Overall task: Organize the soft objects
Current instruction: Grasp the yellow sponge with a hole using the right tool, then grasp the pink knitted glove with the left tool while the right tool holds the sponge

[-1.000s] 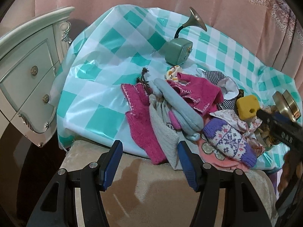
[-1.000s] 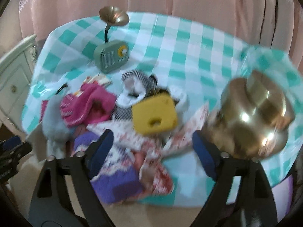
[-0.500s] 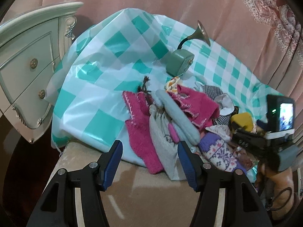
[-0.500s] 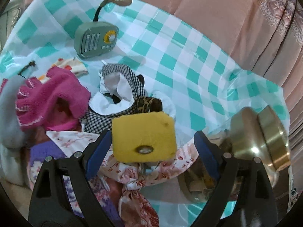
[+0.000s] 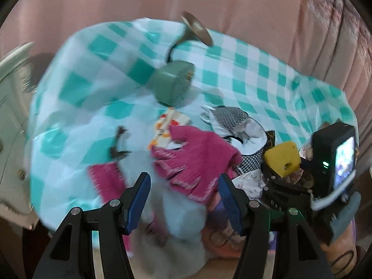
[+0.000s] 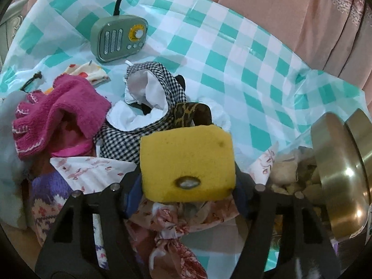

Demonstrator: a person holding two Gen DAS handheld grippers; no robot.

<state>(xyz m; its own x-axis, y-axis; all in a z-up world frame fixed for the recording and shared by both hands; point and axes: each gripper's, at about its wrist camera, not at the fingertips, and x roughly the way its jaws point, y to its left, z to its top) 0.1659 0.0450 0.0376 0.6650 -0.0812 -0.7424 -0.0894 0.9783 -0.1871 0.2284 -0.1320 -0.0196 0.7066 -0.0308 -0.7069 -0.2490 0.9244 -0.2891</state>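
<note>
A: Since the earlier frames the right claw (image 6: 187,181) has dropped onto the yellow foam sponge block with a small hole in its face (image 6: 187,160), and its jaws are closing with the block between them; the block fills the gap from one finger to the other. The left claw (image 5: 183,202) has swung in over the pile of clothes, so the magenta knitted glove (image 5: 197,160) now lies just ahead of its blue pads (image 5: 137,200).

B: And is the left one holding anything?

A: No. It stands partly open and empty, above the pale blue-grey sock (image 5: 179,216).

B: How far along does the sorting look?

A: Barely begun, by the look of it. The sponge sits on top of the heap near the front of the desk with the teal-and-white checked plastic cloth (image 6: 244,53), and the black-and-white houndstooth cloth with white lining (image 6: 160,86), the floral pink fabric (image 6: 172,227) and the purple patterned knit (image 6: 46,193) all lie tangled together.

B: What cannot be made out?

A: The left view is smeared with motion. The right claw's pads are hidden behind the sponge, so firm contact is uncertain. The brass-coloured metal pot (image 6: 341,186) is cut off at the edge, and no sorting place shows.
</note>
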